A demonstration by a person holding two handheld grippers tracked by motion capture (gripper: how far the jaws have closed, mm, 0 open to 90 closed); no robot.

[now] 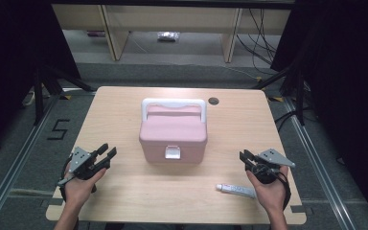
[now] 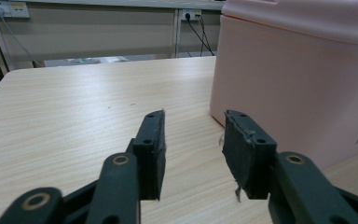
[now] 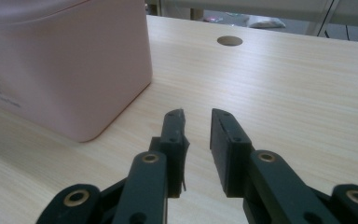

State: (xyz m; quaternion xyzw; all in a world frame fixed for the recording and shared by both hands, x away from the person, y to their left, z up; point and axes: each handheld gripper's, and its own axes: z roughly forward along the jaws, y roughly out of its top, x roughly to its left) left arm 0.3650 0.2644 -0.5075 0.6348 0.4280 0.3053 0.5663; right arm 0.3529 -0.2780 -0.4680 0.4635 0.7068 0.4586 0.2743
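A pink plastic box [image 1: 173, 132] with a white handle [image 1: 173, 103] and a white front latch [image 1: 173, 153] stands closed in the middle of the wooden table [image 1: 124, 191]. My left gripper [image 1: 108, 150] rests low at the front left, jaws open and empty, pointing toward the box. In the left gripper view the box's side wall [image 2: 298, 93] rises just right of the gripper [image 2: 193, 126]. My right gripper [image 1: 245, 155] sits at the front right, open and empty. The box corner [image 3: 74, 70] lies to the left of this gripper [image 3: 197, 122].
A small white tube [image 1: 235, 190] lies on the table near the front edge, beside the right hand. A round cable hole [image 1: 213, 101] sits at the back of the table. Beyond the far edge are the floor, desk legs and cables.
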